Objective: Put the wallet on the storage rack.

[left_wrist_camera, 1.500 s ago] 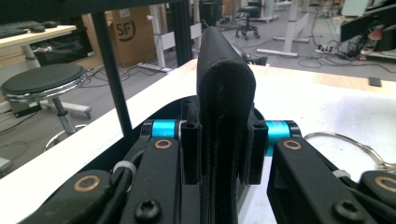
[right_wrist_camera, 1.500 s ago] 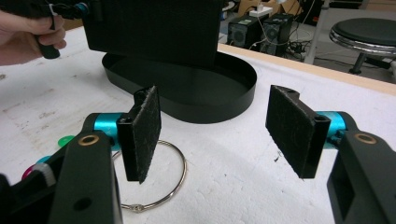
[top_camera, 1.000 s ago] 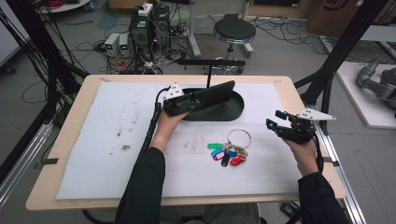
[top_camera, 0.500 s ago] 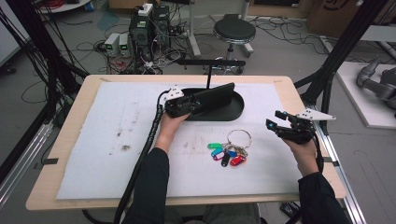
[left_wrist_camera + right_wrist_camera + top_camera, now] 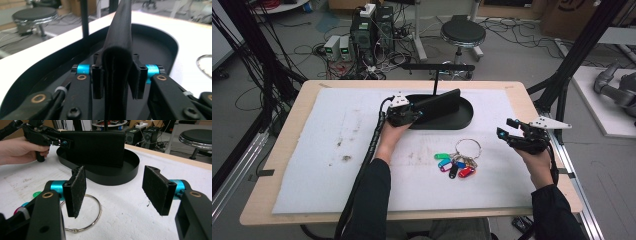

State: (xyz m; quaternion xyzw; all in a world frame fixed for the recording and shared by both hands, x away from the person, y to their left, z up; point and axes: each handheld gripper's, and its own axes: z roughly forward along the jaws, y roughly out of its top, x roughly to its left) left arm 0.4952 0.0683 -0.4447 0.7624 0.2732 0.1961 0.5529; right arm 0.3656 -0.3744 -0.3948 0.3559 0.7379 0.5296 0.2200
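My left gripper [image 5: 414, 114] is shut on one end of a flat black wallet [image 5: 439, 102], held on edge over the black oval tray [image 5: 464, 121]. In the left gripper view the wallet [image 5: 117, 62] stands clamped between the pads, with the tray's rim [image 5: 172, 41] beyond it. My right gripper [image 5: 507, 131] hovers open at the table's right side, with nothing between its pads [image 5: 77, 190]. A key ring with coloured tags [image 5: 457, 162] lies on the white mat, left of that gripper. The metal ring [image 5: 85, 213] shows just under the right gripper's jaws.
A black T-shaped stand [image 5: 437, 67] rises behind the tray. The white mat [image 5: 327, 150] covers most of the wooden table [image 5: 282, 145]. Off the table's far side stand a stool [image 5: 462, 32], electronics boxes and cables on the floor.
My left gripper has shifted slightly to the right with the wallet. The right gripper has barely moved and stays open.
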